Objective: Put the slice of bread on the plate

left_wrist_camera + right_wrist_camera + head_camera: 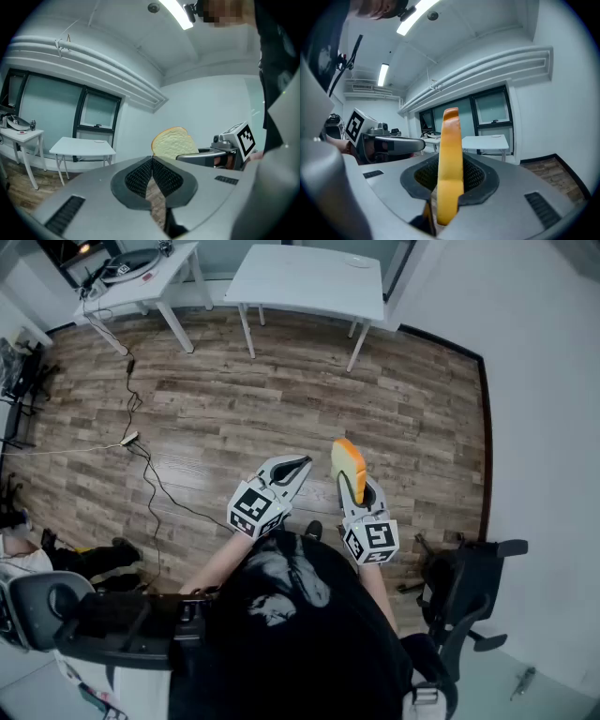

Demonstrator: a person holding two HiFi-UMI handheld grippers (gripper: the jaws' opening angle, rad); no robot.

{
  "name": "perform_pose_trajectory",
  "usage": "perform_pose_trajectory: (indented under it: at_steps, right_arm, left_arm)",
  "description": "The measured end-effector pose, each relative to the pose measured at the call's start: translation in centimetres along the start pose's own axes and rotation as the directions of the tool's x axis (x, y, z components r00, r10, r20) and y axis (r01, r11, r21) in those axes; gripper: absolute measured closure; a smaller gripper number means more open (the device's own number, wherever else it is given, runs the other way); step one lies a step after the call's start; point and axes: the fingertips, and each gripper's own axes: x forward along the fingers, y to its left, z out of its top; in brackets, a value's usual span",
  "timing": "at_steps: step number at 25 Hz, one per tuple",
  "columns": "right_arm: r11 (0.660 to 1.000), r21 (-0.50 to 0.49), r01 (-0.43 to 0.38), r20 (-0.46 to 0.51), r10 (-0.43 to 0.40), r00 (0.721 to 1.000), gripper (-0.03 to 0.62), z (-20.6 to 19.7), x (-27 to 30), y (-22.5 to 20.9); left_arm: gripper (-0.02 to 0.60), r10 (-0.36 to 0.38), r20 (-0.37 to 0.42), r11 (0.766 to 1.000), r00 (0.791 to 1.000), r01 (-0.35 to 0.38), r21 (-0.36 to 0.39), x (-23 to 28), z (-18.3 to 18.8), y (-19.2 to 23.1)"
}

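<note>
A slice of bread with an orange crust stands upright, on edge, between the jaws of my right gripper, which is shut on it. In the right gripper view the bread is edge-on between the black pads. My left gripper hangs just left of it with its jaws closed and nothing between them; its view shows the pads meeting at the tip and the bread beyond. Both grippers are held above the wooden floor. A small plate lies on the far white table.
A second white table with equipment stands at the back left. Cables trail across the floor. An office chair is close on my right, another chair at my lower left. A white wall runs along the right.
</note>
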Motion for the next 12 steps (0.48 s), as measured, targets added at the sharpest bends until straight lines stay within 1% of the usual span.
perform_pose_trajectory:
  at_steps: [4, 9, 12]
  right_arm:
    - [1.000, 0.007, 0.008, -0.010, -0.008, 1.000, 0.500, -0.1, 0.9, 0.3]
    - [1.000, 0.000, -0.001, -0.015, 0.001, 1.000, 0.500, -0.3, 1.9, 1.2]
    - [1.000, 0.002, 0.015, -0.020, -0.015, 1.000, 0.500, -0.6, 2.7, 1.8]
  left_arm:
    - [0.577, -0.012, -0.007, 1.000, 1.000, 0.012, -0.006, -0.4, -0.3, 0.6]
    - [0.577, -0.024, -0.018, 1.000, 1.000, 0.024, -0.015, -0.7, -1.1, 1.5]
    - [0.577, -0.030, -0.021, 0.999, 0.999, 0.029, -0.027, -1.3, -1.6, 2.6]
